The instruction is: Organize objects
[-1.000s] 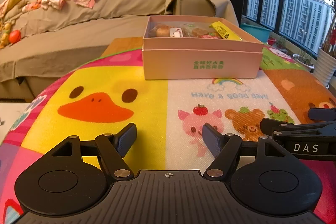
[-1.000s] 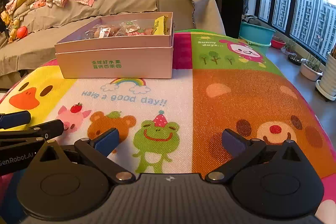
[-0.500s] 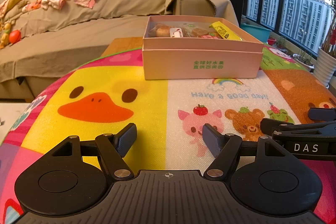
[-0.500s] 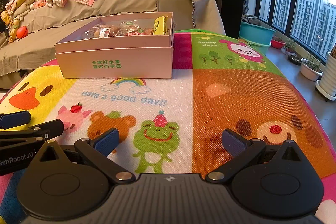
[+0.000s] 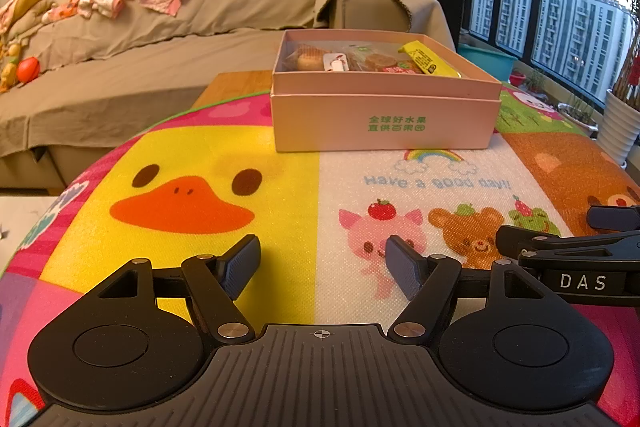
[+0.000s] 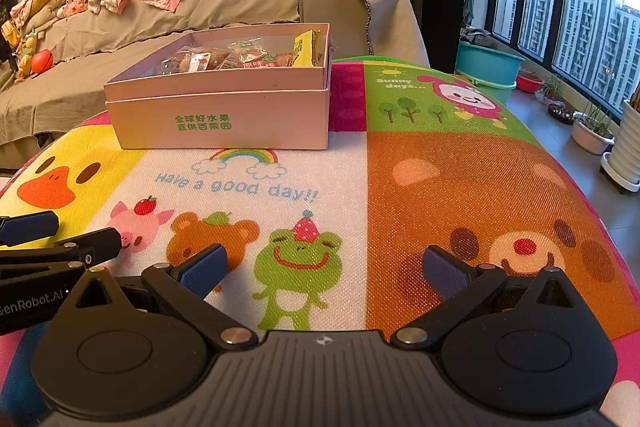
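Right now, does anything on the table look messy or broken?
Nothing looks broken or spilled. The pink box sits flat on the cartoon mat, snack packets inside. Only the yellow packet leans over the rim.

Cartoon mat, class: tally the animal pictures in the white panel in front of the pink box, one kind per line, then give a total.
Pig: 1
Bear: 1
Frog: 1
Total: 3, all printed on the mat, in front of the pink box.
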